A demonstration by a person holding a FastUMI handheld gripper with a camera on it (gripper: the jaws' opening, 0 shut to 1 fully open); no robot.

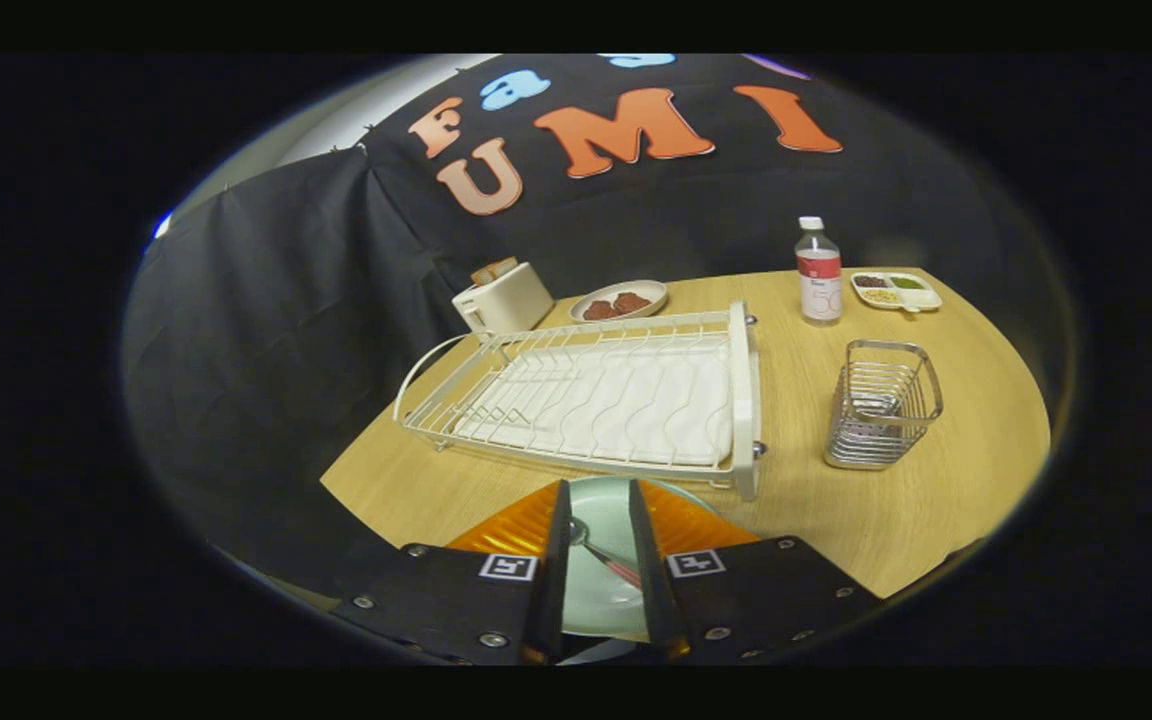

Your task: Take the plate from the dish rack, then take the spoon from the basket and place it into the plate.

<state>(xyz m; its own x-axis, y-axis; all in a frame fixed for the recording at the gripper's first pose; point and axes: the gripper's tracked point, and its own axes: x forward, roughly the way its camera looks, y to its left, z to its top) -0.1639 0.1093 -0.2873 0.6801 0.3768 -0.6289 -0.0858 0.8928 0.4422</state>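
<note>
The spoon (pixel 598 556) lies in the pale green plate (pixel 604 590) directly between the tongs (pixel 598 540), handle slanting toward the right finger; the fingers stand apart, touching nothing.

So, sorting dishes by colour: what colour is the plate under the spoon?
Pale mint green, clearest in the gripper view: the plate lies between the jaws.

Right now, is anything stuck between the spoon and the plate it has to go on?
No, nothing visible is in the way. The spoon already lies over the pale green plate, and it shows in the gap between the fingers of the gripper. The dish rack and the wire basket sit farther back on the table.
</note>
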